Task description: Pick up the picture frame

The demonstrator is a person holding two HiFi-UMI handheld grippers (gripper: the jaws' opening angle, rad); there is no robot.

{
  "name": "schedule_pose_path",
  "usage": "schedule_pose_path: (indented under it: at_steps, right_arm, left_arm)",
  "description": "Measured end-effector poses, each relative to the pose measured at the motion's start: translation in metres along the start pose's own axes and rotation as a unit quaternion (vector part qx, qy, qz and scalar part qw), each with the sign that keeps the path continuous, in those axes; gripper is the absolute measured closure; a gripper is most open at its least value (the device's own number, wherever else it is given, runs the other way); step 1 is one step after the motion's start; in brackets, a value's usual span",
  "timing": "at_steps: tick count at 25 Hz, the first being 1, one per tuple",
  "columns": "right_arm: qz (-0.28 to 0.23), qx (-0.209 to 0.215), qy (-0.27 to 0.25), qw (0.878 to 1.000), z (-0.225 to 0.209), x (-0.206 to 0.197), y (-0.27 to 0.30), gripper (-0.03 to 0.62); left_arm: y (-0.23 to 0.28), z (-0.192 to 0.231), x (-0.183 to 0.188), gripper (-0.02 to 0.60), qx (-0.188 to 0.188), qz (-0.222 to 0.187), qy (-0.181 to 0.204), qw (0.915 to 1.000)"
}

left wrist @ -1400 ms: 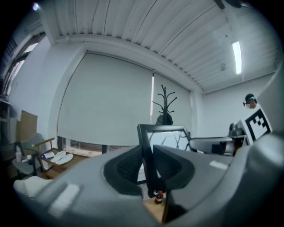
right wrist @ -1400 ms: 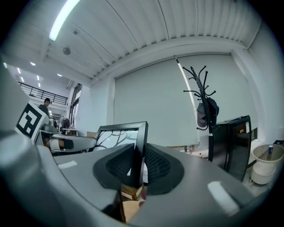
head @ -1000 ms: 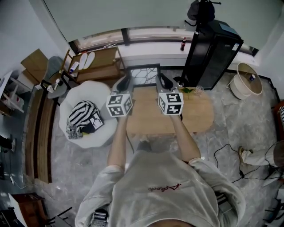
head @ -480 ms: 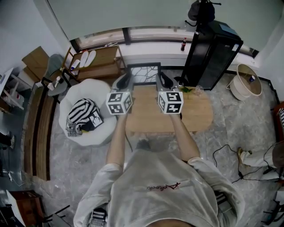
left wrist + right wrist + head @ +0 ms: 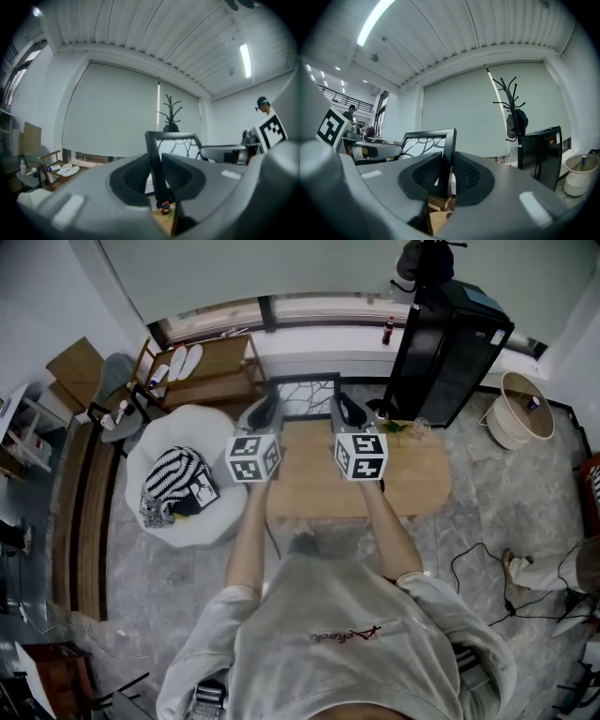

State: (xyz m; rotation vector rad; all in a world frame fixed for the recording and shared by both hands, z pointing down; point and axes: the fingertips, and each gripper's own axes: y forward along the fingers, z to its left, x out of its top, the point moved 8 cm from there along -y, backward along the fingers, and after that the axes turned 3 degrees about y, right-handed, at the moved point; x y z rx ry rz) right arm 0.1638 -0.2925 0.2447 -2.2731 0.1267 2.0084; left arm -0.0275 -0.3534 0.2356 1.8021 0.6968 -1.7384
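Currently the picture frame stands upright at the far edge of the worktop, spanning left to right between 2 grippers. The left gripper pinches its left side bar and the right gripper its right; both sit equally near.

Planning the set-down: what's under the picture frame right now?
The wooden table shows just below the picture frame. The left claw and right claw cover the rest.
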Motion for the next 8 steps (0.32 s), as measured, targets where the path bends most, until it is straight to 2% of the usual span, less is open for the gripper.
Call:
schedule_pose_path:
  at_steps: [8]
  right_arm:
    - [0.002,0.004,-0.002,1.000,0.0071,-0.0040,0.0023,0.516]
  left_arm:
    - [-0.0058,0.0058,-0.0052,0.505,0.002,0.001,-0.004,1.0000]
